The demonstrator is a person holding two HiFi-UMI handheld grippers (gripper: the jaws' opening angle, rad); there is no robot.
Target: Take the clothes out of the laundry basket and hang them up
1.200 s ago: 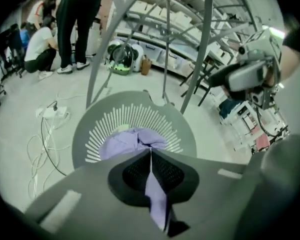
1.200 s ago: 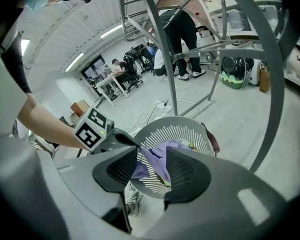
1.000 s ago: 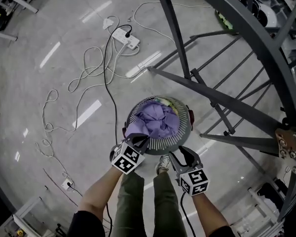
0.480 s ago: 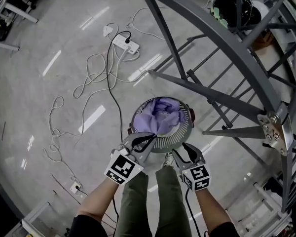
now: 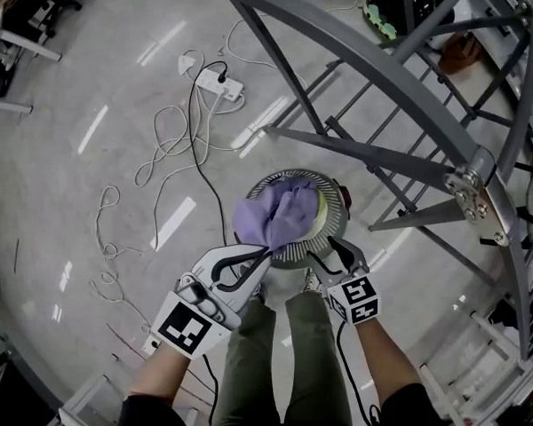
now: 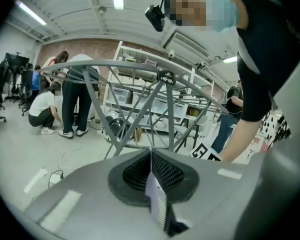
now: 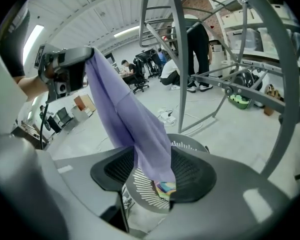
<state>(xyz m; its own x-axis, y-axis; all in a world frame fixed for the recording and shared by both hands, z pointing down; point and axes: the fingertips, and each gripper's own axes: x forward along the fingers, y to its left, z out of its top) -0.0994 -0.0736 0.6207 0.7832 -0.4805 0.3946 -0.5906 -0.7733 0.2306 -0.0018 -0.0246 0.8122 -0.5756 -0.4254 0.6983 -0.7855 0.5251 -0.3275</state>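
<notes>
Drying rack (image 5: 364, 156): grey tube frame that fills the right of the head view, feet on the floor. Its far end is cut off.

Laundry basket (image 5: 330, 216): round, on the floor at the rack's foot, just ahead of the person's shoes.

Purple garment (image 5: 275, 220): a second ago it was bunched inside the basket. Now it is drawn up in a long hanging strip, lower end still over the basket's near rim. Lift-out is under way; hanging not begun.

Left tongs (image 5: 265, 254): clamped tight on a fold of the garment, higher than before.

Right tongs (image 5: 330, 254): jaws have just been opening and stand wide. The cloth hangs in line with the gap, pads not on it.

Unclear: garment type, whether its hem is free, and what lies beneath it besides one multi-coloured scrap (image 7: 164, 188). No hanger seen.
</notes>
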